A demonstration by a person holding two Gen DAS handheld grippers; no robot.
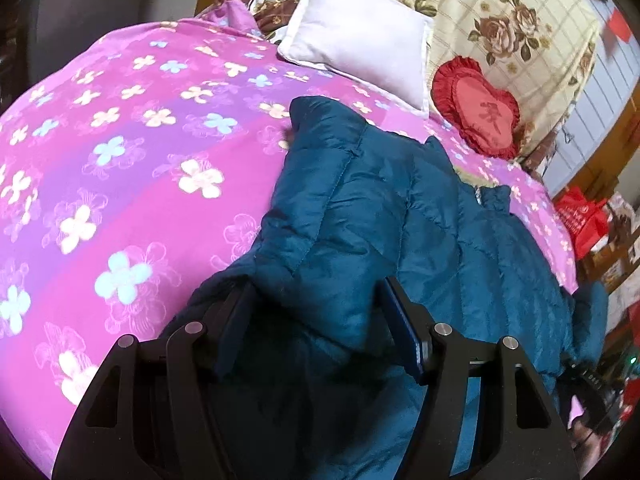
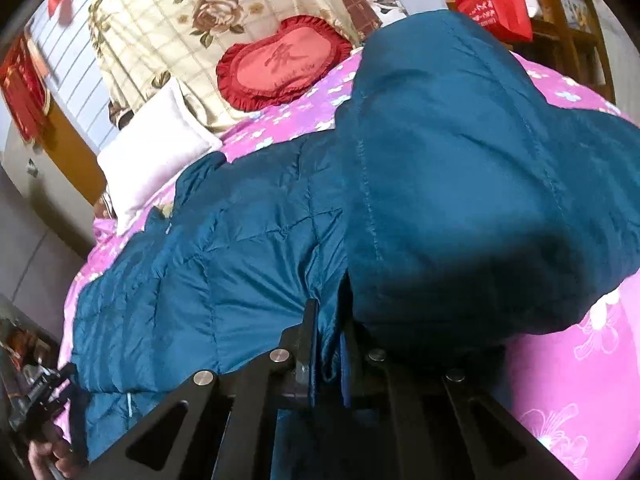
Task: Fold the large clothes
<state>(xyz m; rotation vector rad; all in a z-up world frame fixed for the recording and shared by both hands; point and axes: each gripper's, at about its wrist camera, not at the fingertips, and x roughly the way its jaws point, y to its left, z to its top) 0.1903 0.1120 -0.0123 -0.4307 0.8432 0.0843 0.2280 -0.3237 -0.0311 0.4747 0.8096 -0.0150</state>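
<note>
Between both grippers' fingers [image 1: 244, 312], seemingly pinched, teal jacket [image 1: 360, 200]

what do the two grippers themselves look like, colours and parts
Both are matte black, built from flat angular plates with cut-out slots and round silver pivot pins. The left gripper has long flat fingers, and the inner pad on the picture's right looks blue. The right gripper is the same black plate design with silver pins. No cables, markings or sleeves are visible on either.
</note>
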